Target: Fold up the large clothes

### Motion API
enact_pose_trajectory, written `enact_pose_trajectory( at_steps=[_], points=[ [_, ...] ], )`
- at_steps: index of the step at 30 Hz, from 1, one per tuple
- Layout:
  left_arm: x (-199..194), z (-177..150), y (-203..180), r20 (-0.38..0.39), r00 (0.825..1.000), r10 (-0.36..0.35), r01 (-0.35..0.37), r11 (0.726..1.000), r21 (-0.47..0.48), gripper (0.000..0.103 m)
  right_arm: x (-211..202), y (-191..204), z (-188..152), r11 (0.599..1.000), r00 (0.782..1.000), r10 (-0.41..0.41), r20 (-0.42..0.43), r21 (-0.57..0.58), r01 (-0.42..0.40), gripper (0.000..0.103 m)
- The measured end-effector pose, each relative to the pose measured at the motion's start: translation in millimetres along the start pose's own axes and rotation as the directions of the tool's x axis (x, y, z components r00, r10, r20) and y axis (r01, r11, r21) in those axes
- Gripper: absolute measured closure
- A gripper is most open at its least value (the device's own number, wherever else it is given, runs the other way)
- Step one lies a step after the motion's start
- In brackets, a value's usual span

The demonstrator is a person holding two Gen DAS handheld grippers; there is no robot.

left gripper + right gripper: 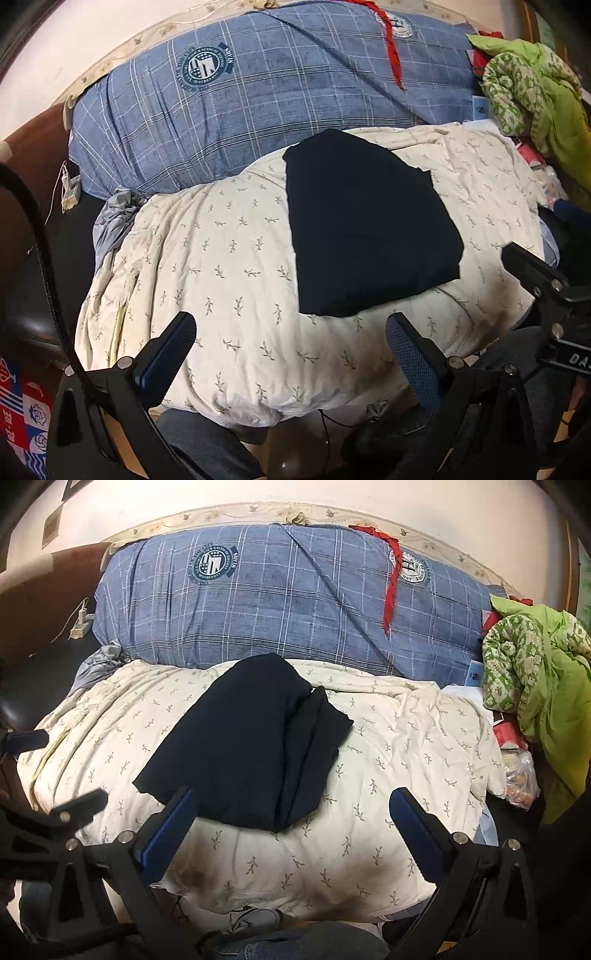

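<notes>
A dark navy garment (365, 225) lies folded into a compact block on a cream leaf-print quilt (229, 280). In the right wrist view the garment (251, 746) shows stacked layers along its right side. My left gripper (291, 328) is open and empty, just in front of the garment's near edge, above the quilt. My right gripper (295, 808) is open and empty, its left finger (173, 823) close to the garment's near left corner. The right gripper also shows at the right edge of the left wrist view (535, 273).
A blue plaid duvet (288, 598) is piled behind the quilt against the wall, with a red strip (391, 587) on it. A green patterned blanket (535, 672) is heaped at the right. A power strip (79, 627) lies at far left. My jeans-clad knees (280, 941) are below the quilt edge.
</notes>
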State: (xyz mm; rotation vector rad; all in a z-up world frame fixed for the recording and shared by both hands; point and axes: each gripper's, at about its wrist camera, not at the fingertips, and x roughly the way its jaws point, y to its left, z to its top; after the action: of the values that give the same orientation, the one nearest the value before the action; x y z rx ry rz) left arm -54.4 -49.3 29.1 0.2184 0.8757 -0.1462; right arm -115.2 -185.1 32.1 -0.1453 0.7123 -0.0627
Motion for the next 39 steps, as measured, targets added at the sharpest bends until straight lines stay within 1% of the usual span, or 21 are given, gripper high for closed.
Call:
enact_pose_trajectory(
  at_steps=[6,12,24,39],
  points=[
    [-2.1,2.9,5.9,0.006,1.0,0.002,-0.002,1.0,-0.019,0.001,-6.4,7.8,-3.1,0.999,0.999,0.03,0.015,-0.037,-0.029,0.0],
    [-5.5,1.9,3.1,0.006,1.0,-0.001,0.001,1.0,-0.005,0.001,-15.9,17.3,-5.2,0.996,0.998,0.047,0.04,-0.082,-0.044,0.0],
    [-5.8,-2.3,-1.6,-0.001,1.0,-0.002,0.002,1.0,0.023,0.001,-15.9,12.6,-11.1,0.996,0.999,0.033,0.022,-0.086,-0.031,0.0],
    [-4.5,-4.2,-8.8,-0.015,1.0,-0.021,0.022,0.998,0.06,0.001,-14.9,16.5,-15.6,0.991,0.999,0.048,0.013,-0.128,-0.046,0.0]
  ],
)
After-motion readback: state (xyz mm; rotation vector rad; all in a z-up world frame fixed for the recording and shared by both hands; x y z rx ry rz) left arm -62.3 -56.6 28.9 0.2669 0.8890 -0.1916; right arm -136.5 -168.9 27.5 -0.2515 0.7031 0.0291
